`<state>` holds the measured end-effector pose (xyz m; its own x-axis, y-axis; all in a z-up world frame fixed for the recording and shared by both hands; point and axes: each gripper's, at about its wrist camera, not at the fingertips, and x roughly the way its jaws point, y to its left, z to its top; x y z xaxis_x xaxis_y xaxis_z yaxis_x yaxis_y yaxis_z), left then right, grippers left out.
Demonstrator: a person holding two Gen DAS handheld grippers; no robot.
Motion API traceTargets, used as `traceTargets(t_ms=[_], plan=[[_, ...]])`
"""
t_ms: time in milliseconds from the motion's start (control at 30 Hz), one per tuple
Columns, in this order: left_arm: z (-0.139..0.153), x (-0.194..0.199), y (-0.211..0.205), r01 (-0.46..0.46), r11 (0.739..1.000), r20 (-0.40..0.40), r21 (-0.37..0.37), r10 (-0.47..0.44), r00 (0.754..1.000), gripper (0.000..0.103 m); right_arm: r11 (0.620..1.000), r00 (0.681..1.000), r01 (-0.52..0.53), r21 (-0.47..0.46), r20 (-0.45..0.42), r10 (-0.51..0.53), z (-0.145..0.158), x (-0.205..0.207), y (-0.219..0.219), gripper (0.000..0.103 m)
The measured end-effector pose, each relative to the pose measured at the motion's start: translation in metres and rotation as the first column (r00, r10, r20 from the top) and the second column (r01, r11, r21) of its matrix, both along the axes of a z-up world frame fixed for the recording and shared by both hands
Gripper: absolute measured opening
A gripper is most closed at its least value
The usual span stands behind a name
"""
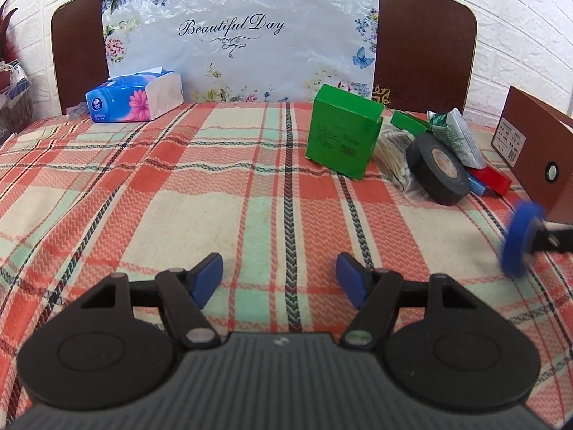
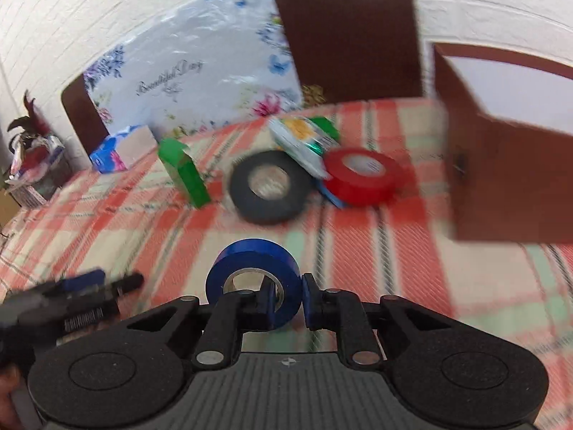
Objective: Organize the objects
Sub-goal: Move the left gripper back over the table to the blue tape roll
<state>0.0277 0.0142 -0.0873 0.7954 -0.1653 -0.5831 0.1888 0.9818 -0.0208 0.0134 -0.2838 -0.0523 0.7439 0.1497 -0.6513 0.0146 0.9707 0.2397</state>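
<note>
My right gripper [image 2: 286,294] is shut on a blue tape roll [image 2: 250,268], one finger through its hole, held above the plaid cloth; the roll also shows blurred in the left wrist view [image 1: 521,238]. My left gripper [image 1: 279,279] is open and empty over the cloth. A pile lies ahead: a black tape roll [image 1: 438,166] [image 2: 268,186], a red tape roll [image 2: 361,173], a green box [image 1: 343,130] [image 2: 186,175], a bag of cotton swabs [image 1: 392,157] and a green-white packet [image 1: 456,134]. An open brown cardboard box [image 2: 508,165] [image 1: 533,157] stands at the right.
A blue tissue pack [image 1: 134,96] lies at the far left of the plaid cloth [image 1: 143,197]. A floral "Beautiful Day" bag [image 1: 236,36] leans on a brown headboard [image 1: 422,46]. The left gripper shows at the lower left of the right wrist view [image 2: 82,294].
</note>
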Motion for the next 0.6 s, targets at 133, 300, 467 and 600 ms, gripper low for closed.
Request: traceTargets(t_ms=[133,300,467,600], plan=[[0.018,-0.004,-0.01,0.103,0.99,-0.057,-0.094,-0.109,0.992,0.067,0.998,0.999,0.044,-0.042,-0.007,-0.044,0.004,-0.045,-0.017,0.05],[0.055,-0.024,-0.061,0.343,0.921,-0.039,-0.184,-0.355,0.934,0.067,0.991,0.991,0.055,-0.123,0.125,-0.039,0.008,-0.086,-0.016,0.065],[0.061,-0.033,-0.104,0.458,0.869,-0.065,-0.19,-0.476,0.877,0.067,0.975,0.989,-0.037,-0.218,0.13,0.067,-0.004,-0.093,0.004,0.069],[0.061,-0.042,-0.116,0.513,0.836,-0.073,-0.193,-0.534,0.842,0.067,0.97,0.99,-0.076,-0.232,0.099,0.101,-0.015,-0.084,0.012,0.069]])
